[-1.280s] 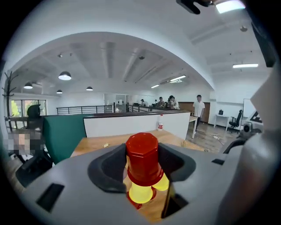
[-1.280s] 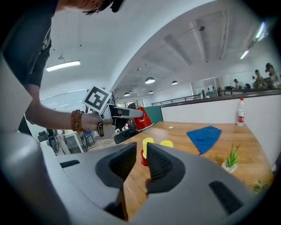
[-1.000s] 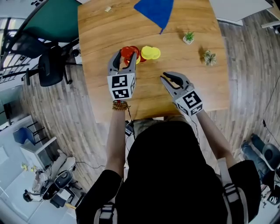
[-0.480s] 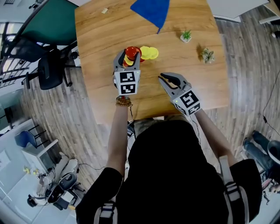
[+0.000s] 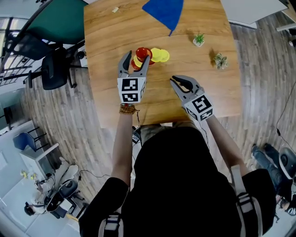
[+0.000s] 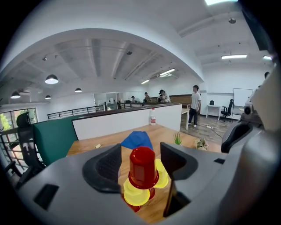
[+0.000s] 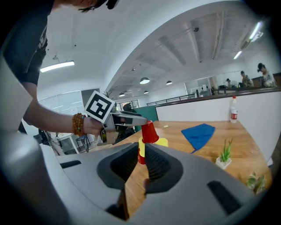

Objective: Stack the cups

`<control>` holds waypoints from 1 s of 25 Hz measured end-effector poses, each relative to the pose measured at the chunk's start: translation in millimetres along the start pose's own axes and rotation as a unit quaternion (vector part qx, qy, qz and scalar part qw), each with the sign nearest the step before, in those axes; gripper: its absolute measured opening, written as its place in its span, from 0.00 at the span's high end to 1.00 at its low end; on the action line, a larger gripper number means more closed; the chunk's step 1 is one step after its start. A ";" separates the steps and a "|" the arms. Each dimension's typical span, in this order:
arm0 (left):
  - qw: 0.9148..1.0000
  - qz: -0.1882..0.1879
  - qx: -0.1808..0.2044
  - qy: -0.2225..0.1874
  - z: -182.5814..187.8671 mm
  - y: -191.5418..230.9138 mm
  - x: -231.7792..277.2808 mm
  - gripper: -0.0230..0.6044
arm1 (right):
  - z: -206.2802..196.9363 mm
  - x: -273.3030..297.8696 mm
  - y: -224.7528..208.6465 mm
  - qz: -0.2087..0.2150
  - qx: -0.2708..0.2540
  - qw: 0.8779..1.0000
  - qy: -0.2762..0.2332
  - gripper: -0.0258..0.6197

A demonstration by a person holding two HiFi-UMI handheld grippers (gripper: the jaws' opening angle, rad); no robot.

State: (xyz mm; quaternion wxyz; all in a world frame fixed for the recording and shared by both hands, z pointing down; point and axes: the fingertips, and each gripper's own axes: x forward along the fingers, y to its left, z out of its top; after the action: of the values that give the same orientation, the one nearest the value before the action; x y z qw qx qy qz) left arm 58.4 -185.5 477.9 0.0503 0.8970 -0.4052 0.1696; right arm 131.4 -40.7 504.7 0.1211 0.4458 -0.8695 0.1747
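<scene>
1. An open-plan office with a wooden tabletop [image 5: 111, 41]; a blue cloth [image 5: 164, 11] lies at its far edge
2. The left hand-held gripper [image 5: 136, 59] reaches level over the cups, and its jaws have just been opening: they now stand wide on either side of the red cup [image 6: 142, 167], with a gap at each pad
3. That red cup sits upside down on a yellow cup [image 6: 136, 195], which itself caps another red one, so the pile stands three high at the middle of the tabletop
4. A second ago the same cup was held between narrower jaws; I judge it now released and this placement done
5. More yellow cups [image 5: 160, 55] wait just right of the pile, probably next to go on
6. The right hand-held gripper [image 5: 178, 82] hovers nearer the person with its jaws nearly together on nothing, where it was a second ago
7. Two small plants [image 5: 199, 40] [image 5: 221, 60] stand well to the right, clear of the work
</scene>
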 end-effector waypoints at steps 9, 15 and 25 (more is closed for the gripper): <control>0.988 0.053 -0.028 -0.144 110.0 28.3 -78.8 0.51 | 106.8 5.7 -12.9 -0.042 -0.126 0.988 -0.076 0.88; 0.963 0.059 -0.025 -0.262 186.1 18.5 -128.6 0.52 | 211.7 -12.0 0.3 -0.126 -0.153 0.960 -0.197 0.88; 0.949 0.054 -0.075 -0.302 151.0 -37.8 -183.0 0.81 | 191.6 -55.9 54.8 -0.256 -0.089 0.934 -0.233 0.95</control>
State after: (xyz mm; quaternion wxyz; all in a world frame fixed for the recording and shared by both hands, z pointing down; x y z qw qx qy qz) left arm 13.9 -64.8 275.0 -0.0168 0.8769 -0.4603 -0.1375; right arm 108.1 -48.9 299.2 -0.0056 0.6689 -0.7418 -0.0489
